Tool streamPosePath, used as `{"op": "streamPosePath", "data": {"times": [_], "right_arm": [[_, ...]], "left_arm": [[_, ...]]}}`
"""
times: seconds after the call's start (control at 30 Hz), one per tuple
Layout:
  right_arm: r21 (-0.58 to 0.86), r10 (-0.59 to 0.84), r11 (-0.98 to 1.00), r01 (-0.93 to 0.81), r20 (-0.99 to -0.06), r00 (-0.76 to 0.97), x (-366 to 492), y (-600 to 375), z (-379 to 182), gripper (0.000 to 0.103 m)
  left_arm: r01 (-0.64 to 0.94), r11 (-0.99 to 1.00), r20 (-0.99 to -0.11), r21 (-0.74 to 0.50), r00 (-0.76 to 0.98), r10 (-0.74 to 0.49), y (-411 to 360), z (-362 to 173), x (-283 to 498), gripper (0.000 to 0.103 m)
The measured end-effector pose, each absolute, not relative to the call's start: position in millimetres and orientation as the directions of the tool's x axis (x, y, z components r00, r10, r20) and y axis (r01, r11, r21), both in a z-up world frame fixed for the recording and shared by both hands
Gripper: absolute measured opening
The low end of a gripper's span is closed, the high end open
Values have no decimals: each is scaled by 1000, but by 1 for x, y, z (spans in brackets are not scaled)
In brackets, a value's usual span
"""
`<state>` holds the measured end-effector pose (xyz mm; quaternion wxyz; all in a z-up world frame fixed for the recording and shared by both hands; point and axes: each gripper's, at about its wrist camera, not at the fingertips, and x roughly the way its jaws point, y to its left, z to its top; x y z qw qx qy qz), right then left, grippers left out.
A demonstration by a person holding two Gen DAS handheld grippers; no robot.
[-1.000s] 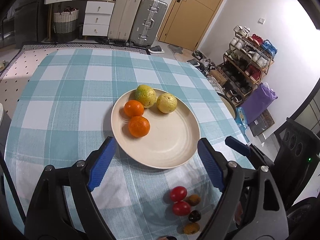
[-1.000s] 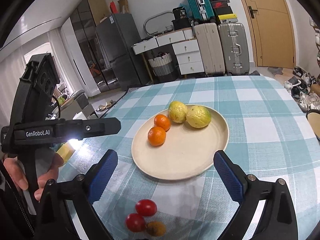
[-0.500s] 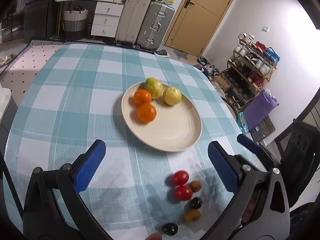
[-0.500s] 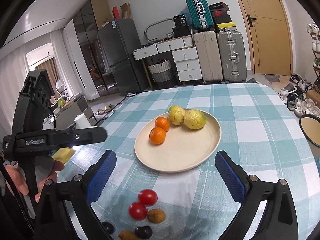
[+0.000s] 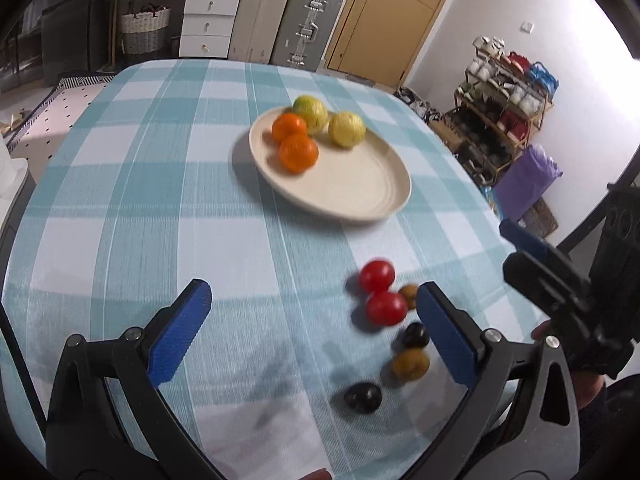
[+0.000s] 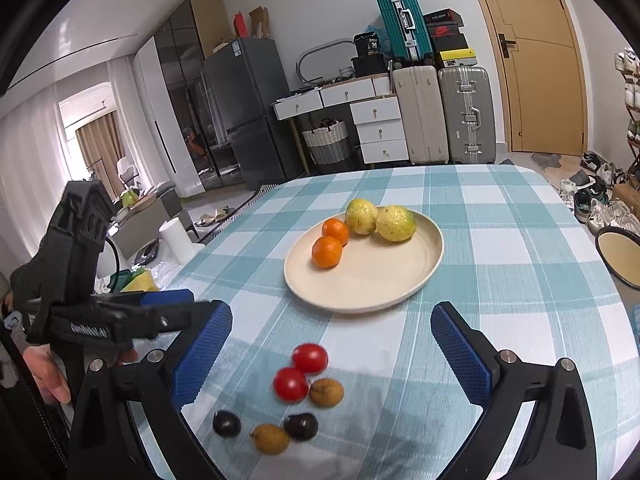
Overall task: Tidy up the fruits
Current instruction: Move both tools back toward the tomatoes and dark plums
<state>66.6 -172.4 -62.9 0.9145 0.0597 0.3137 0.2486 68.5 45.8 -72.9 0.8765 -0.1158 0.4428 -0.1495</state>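
Both grippers, left point(image 5: 312, 332) and right point(image 6: 332, 352), hang with fingers spread and empty over the small fruits point(image 6: 290, 384) at the table's near edge, probably to move them onto the plate point(image 6: 400, 292).

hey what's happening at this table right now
A person holds a gripper in each hand over a checked tablecloth. Two oranges and two yellow-green fruits sit on the cream plate. Two red tomatoes, two brown fruits and two dark ones lie loose on the cloth. The left gripper and right gripper are open, holding nothing.
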Motion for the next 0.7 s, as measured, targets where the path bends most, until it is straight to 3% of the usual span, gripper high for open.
{"op": "streamPosePath", "data": {"times": [0.7], "right_arm": [[262, 467, 883, -390, -582, 666, 29, -180, -81, 102]], "left_arm": [[215, 930, -783, -298, 501, -367, 28, -109, 27, 102]]}}
